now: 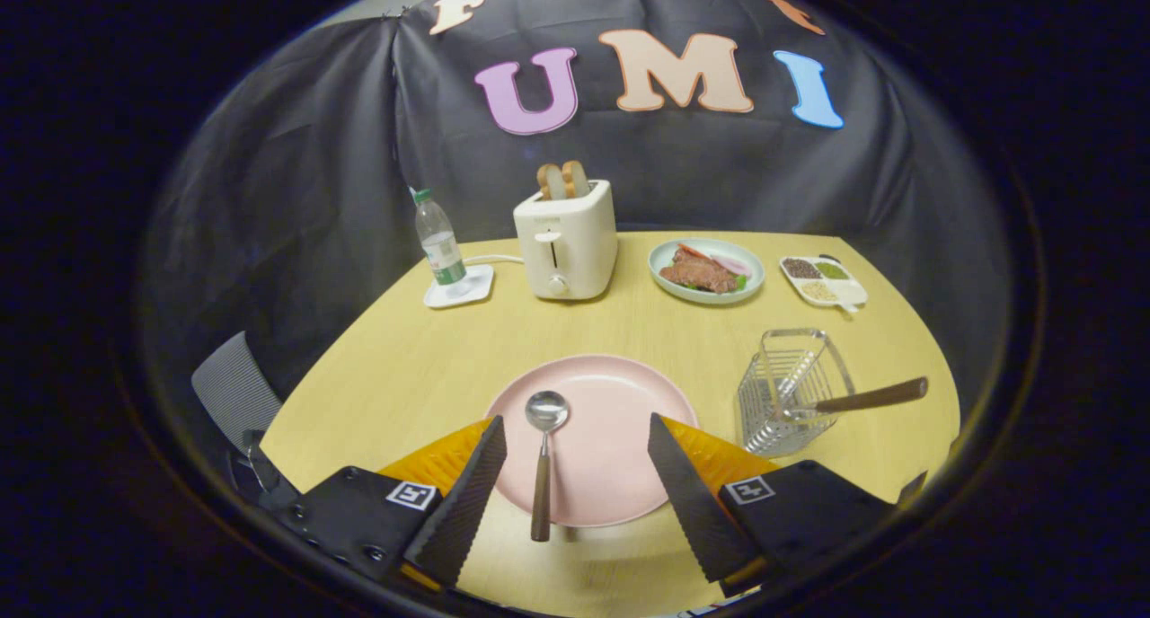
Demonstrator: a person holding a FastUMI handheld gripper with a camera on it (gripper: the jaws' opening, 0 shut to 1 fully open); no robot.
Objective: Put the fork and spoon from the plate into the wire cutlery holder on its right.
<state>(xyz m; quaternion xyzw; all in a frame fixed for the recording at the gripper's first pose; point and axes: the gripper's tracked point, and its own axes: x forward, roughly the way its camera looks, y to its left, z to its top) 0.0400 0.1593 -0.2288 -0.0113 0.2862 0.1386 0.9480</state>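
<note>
Gripper: your gripper (578, 461) hangs over the near edge of the table (404, 366), fingers (472, 492) spread wide and pinching nothing.
Spoon: the spoon (543, 461) lies on the plate (611, 411) between your fingers, closer to the left one and touching neither; its bowl points to 12 o'clock and its wooden handle runs back past the plate's near rim.
Plate: pink, just ahead of you, both fingertips over its near half.
Holder: the wire holder (791, 393) stands at 2 o'clock from the plate, just beside it but apart.
Fork: the fork (862, 400) already sits in the holder, head down among the wires, brown handle leaning out toward 3 o'clock.
Toaster: at 12 o'clock, well beyond the plate, the toaster (566, 241) holds two slices of bread.
Bottle: at 11 o'clock, left of the toaster, a bottle (439, 245) stands upright on a white coaster (459, 288).
Food: at 1 o'clock, right of the toaster, you see a dish (706, 270) with meat and vegetables, and beyond it to the right a divided tray (822, 281).
</note>
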